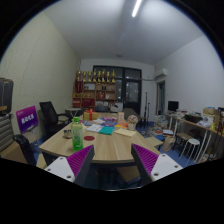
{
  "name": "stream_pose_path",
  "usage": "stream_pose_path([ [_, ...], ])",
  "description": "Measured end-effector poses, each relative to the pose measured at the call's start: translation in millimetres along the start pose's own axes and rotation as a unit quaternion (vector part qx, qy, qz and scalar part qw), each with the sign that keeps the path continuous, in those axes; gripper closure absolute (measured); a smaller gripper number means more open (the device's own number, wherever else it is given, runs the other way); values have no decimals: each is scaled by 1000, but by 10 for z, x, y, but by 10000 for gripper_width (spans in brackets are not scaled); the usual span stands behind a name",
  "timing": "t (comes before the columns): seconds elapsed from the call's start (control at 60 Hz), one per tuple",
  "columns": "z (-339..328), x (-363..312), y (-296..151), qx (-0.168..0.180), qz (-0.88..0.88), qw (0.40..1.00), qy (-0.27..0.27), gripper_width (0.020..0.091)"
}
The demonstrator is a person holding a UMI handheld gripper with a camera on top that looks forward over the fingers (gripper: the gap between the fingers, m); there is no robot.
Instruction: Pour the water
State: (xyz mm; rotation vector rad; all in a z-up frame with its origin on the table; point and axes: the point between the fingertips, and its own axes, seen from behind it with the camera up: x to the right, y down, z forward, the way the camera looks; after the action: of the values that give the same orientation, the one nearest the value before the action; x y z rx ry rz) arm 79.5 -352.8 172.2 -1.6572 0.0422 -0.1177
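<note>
A green bottle (77, 134) stands upright on the long wooden table (105, 146), near its left side and beyond my left finger. A small cup (67, 132) sits just left of the bottle. My gripper (112, 165) is open, its purple pads (146, 161) spread wide over the table's near end with nothing between them. It hangs well short of the bottle.
Papers and a teal sheet (106, 129) lie mid-table, with boxes (92, 114) further back. Chairs (49, 118) line both sides of the table. A shelf (96, 88) stands against the far wall, and desks (195, 127) run along the right.
</note>
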Motion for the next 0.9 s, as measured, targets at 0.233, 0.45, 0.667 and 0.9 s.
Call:
stream_pose_path([
  [0.233, 199, -179, 63, -7, -28, 1000, -7, 284],
  [0.45, 546, -598, 109, 22, -37, 998, -49, 291],
  [0.667, 1412, -1326, 221, 40, -3, 995, -90, 287],
  [0.9, 2335, -1944, 359, 36, 0, 996, -86, 289],
])
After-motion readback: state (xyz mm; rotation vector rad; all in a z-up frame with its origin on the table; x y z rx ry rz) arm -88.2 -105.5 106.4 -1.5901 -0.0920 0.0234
